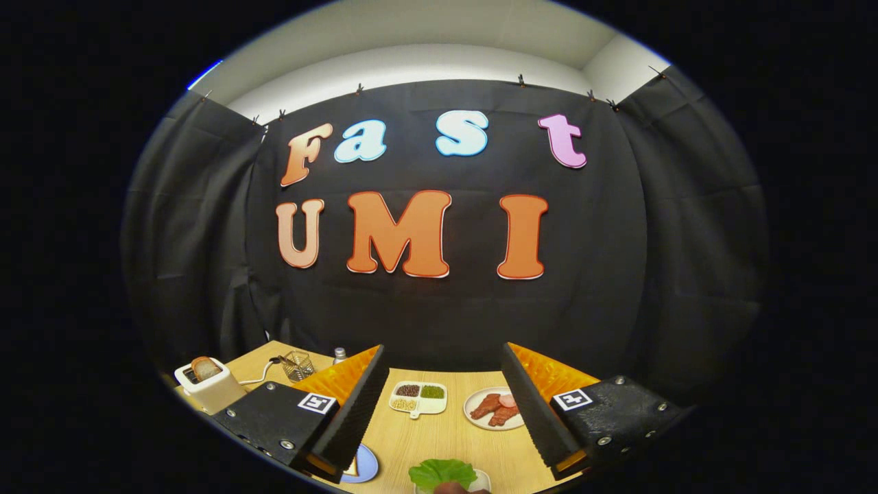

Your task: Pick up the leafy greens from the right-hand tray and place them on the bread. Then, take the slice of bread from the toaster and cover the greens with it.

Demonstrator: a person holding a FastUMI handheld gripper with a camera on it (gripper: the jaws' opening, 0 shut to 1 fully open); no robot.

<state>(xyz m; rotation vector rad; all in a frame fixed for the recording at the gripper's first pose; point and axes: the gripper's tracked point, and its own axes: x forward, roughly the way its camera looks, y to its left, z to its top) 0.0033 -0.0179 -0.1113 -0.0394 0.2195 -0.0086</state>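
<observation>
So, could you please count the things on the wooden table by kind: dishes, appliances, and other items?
Dishes: 4 (white divided tray, white plate of meat slices, blue plate, white tray under the green leaf)
Appliances: 1 (white toaster with bread)
Other: 2 (clear wire-patterned cup, small bottle)
Total: 7

The open gripper holds nothing.

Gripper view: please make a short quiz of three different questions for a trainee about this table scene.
1. True or false: the claw is shut on the leafy greens.
2. Where is the slice of bread now? A) in the toaster B) on the meat plate C) in the divided dish
3. Fill in: the greens lie ____ the two fingers, near their tips.

Key:
1. False; the fingers stand wide apart.
2. A
3. between
</observation>
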